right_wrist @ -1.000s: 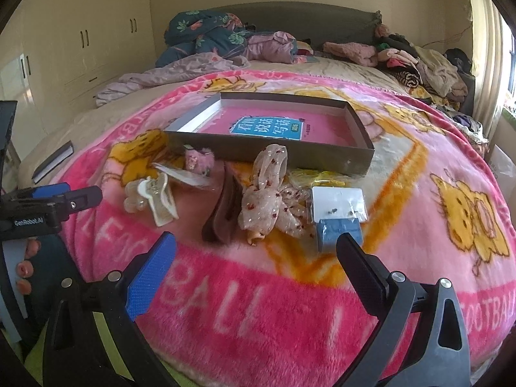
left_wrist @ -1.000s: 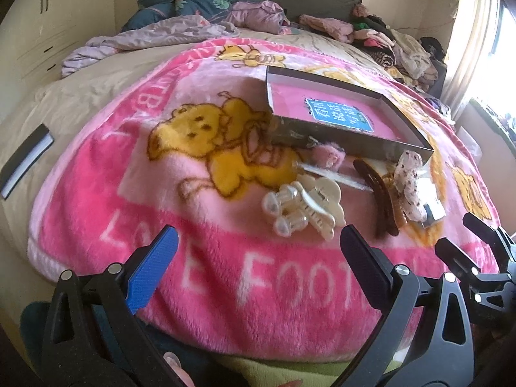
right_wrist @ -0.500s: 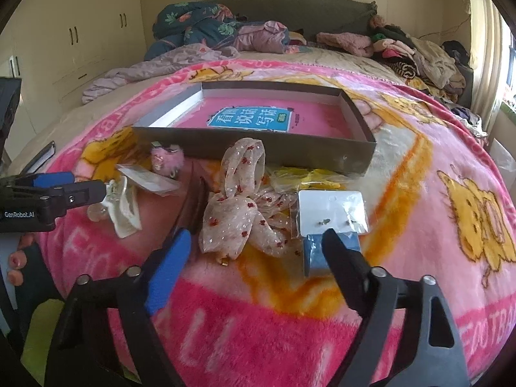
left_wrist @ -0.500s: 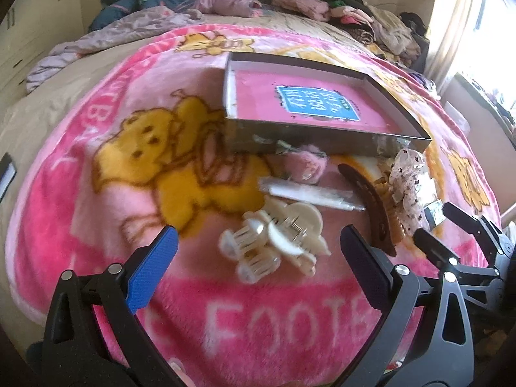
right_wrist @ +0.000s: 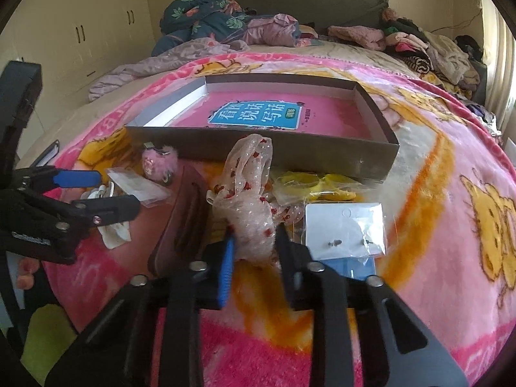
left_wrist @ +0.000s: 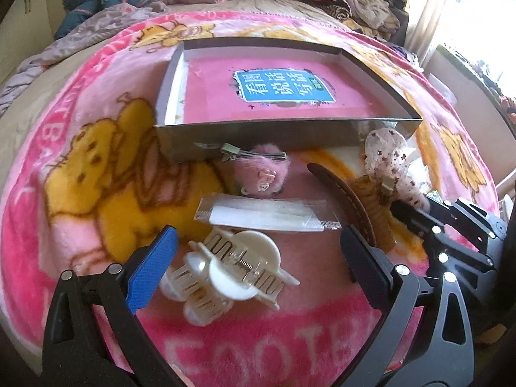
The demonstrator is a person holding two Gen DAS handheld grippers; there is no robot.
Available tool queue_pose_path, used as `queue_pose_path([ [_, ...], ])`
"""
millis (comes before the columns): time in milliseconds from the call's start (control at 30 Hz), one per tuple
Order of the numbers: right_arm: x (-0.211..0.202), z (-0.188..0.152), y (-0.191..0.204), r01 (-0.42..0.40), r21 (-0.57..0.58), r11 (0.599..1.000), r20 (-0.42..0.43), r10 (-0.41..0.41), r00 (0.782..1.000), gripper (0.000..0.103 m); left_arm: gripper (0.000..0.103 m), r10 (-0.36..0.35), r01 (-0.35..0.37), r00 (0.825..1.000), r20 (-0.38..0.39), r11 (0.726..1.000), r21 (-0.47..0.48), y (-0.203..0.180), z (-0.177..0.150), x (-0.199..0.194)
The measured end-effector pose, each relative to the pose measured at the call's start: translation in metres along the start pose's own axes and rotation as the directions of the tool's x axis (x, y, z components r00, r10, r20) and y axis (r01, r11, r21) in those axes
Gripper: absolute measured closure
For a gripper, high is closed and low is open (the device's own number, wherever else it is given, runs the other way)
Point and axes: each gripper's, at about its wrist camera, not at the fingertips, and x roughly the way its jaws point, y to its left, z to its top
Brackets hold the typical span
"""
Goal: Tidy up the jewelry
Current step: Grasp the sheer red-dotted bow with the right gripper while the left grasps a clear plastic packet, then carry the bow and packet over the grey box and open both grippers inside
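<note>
**Right gripper clamps the spotted bow, left gripper hangs wide over the claw clips**

The right gripper (right_wrist: pixel 254 254) has its jaws drawn in narrow, both pads pressed against the lower end of the sheer spotted bow (right_wrist: pixel 250 200), which rises ahead of the fingertips toward the grey box (right_wrist: pixel 283 153). Just right of those jaws lies the earring card (right_wrist: pixel 346 229), and to their left the brown hair clip (right_wrist: pixel 183 219). Over on the other side, the left gripper (left_wrist: pixel 254 258) stands wide apart, gripping nothing, and the white claw clips (left_wrist: pixel 232 271) sit right between its fingers on the pink blanket (left_wrist: pixel 80 129). Beyond the tips lies a clear packet (left_wrist: pixel 267 213), then the pink fluffy clip (left_wrist: pixel 261 174) against the box wall.
</note>
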Motion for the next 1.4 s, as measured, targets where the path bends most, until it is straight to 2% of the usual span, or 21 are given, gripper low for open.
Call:
queue_pose_path([
  [233,0.001,0.003,-0.005,-0.033,0.0,0.999,0.015,0.033,0.999,0.089,0.011,-0.004,0.004,1.0,-0.023,1.0,0.012,-0.003,0.006,0.014],
  [333,0.0,0.005,-0.004,-0.046,-0.006,0.999,0.023,0.046,0.999,0.091,0.011,-0.006,0.005,0.999,-0.039,1.0,-0.015,0.001,0.01,0.021],
  [433,-0.002,0.005,-0.001,-0.045,-0.022,0.999,0.036,0.046,0.998,0.092,0.021,-0.002,0.001,0.999,-0.033,0.999,-0.035,0.004,0.011,0.023],
  [567,-0.006,0.007,0.003,-0.035,-0.035,0.999,0.066,0.037,0.997,0.094,0.044,-0.017,0.016,1.0,-0.012,0.999,-0.047,0.009,0.013,0.02],
  [733,-0.011,0.008,0.01,-0.027,-0.055,0.998,0.092,0.032,0.995,0.095,0.057,-0.038,0.039,0.999,0.016,0.997,-0.067,0.017,0.01,0.014],
  [1100,-0.025,0.014,0.014,-0.023,-0.056,0.998,0.114,0.03,0.993,0.095,0.06,-0.061,0.067,0.994,0.092,0.996,-0.057,0.021,0.006,-0.018],
  [1400,-0.041,0.036,0.016,-0.023,-0.068,0.997,0.18,0.035,0.983,0.095,0.06,-0.047,0.059,0.99,0.136,0.994,-0.09,0.037,0.029,-0.032],
])
